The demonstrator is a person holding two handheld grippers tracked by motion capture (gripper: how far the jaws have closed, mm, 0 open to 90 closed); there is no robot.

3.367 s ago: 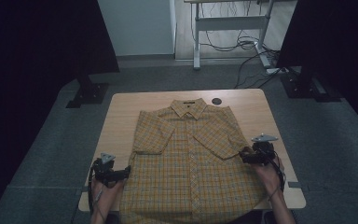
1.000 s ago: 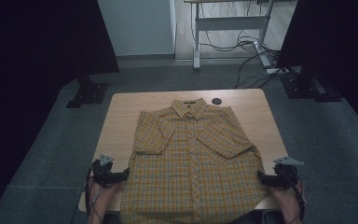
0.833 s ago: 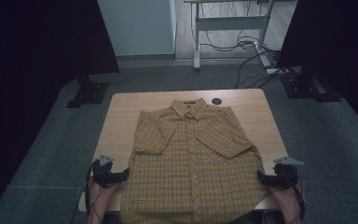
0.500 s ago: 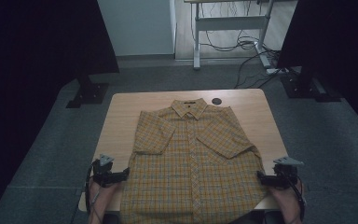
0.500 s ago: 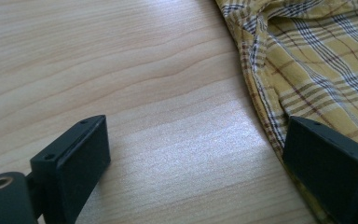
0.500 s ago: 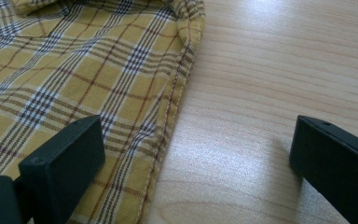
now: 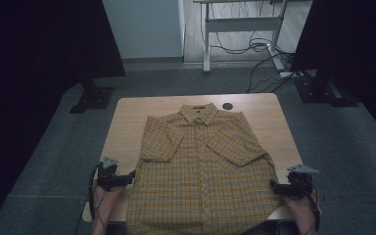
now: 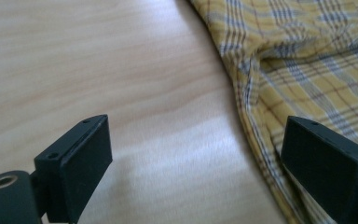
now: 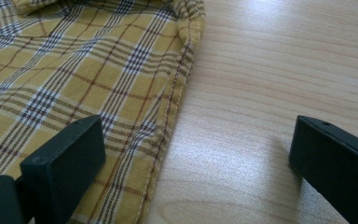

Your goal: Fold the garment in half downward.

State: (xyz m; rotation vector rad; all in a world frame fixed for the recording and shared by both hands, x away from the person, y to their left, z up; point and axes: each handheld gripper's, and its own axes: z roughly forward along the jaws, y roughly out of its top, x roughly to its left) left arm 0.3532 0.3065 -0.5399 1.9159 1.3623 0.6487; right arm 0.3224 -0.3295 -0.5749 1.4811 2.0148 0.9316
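Flanking plaid shirt (image 7: 203,171), collar in high view, hems (image 9: 175,112) closer

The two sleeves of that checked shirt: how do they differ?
The left sleeve is folded in over the shirt front; the right sleeve spreads outward. The left ends in a straight hem near the side seam, while the right angles out past the body. Both are short and yellow-checked.

Yellow plaid short-sleeved shirt (image 7: 203,171) lies flat, front up, collar away
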